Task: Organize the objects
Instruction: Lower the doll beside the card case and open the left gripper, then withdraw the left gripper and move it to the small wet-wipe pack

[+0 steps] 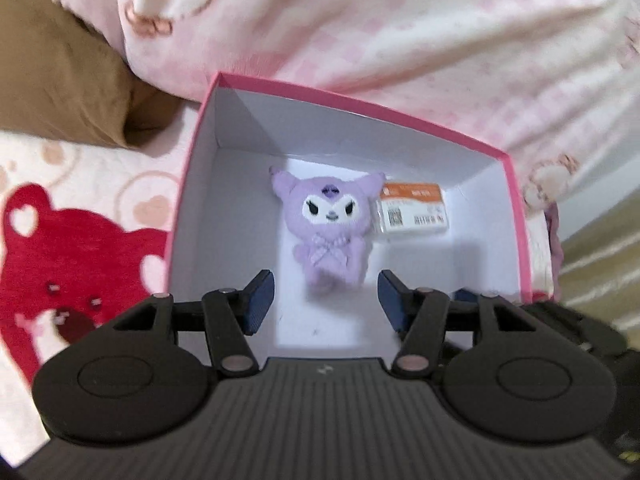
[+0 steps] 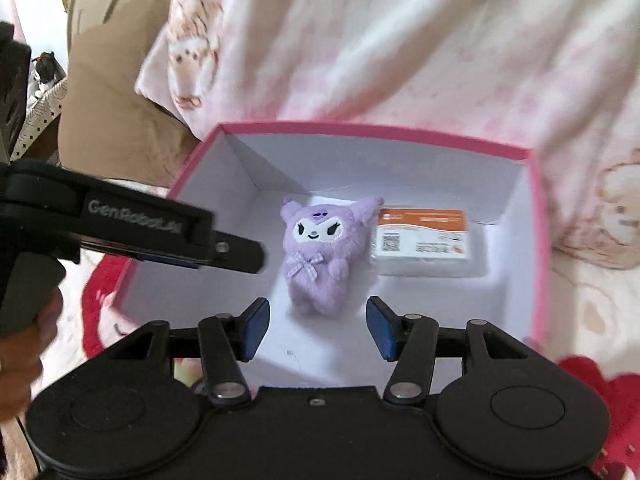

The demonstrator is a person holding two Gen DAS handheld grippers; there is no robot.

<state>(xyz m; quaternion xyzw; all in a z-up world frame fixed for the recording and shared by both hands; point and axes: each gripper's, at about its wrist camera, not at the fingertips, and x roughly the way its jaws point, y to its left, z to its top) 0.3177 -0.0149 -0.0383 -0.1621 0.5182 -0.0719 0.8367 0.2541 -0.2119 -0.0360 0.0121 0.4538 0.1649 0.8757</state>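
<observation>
A purple plush toy (image 1: 330, 224) lies face up on the white floor of an open pink box (image 1: 360, 100). A small white and orange carton (image 1: 412, 214) lies just right of it. My left gripper (image 1: 326, 304) is open and empty, hovering over the box's near edge, just short of the plush. In the right wrist view the plush (image 2: 320, 252), the carton (image 2: 420, 244) and the box (image 2: 380, 130) show again. My right gripper (image 2: 318, 328) is open and empty above the box's near side. The left gripper (image 2: 240, 254) reaches in from the left over the box.
The box sits on a pink bedspread with a red bear print (image 1: 60, 264). A pink and white quilt (image 1: 400, 32) is heaped behind the box. A brown pillow (image 1: 52, 72) lies at the back left.
</observation>
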